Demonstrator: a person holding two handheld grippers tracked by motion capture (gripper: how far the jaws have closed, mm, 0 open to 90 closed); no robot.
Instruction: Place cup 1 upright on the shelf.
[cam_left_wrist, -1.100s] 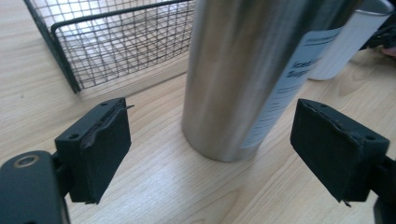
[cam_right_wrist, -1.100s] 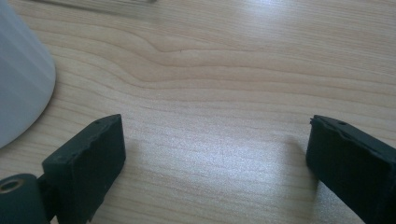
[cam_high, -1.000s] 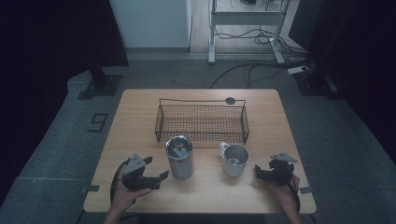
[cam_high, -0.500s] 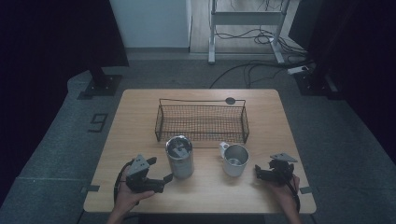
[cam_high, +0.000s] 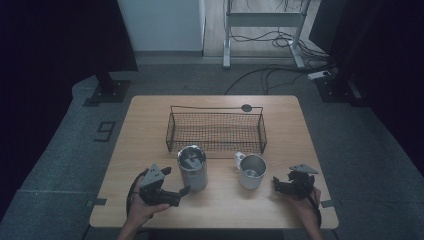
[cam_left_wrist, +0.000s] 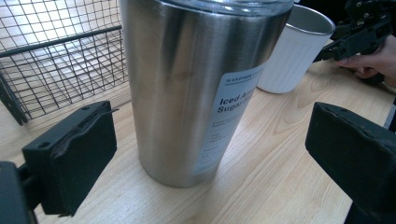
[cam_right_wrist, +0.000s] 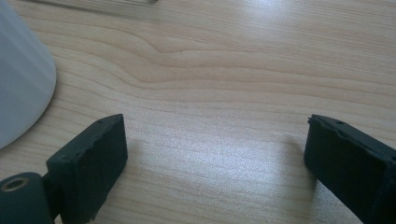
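The steel tumbler (cam_high: 192, 167) stood upright, long axis vertical, a smooth brushed cylinder near the wire basket (cam_high: 216, 131). The left gripper (cam_high: 181, 193), jaws just widening, flanked it untouched; the right gripper (cam_high: 274, 183) gaped, closing.

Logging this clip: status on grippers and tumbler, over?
Left gripper open, jaws just widened, steel tumbler ahead between them, untouched. Right gripper open over bare table. Nothing blocking.

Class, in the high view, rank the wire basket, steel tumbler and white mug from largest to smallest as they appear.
1. Wire basket
2. Steel tumbler
3. White mug
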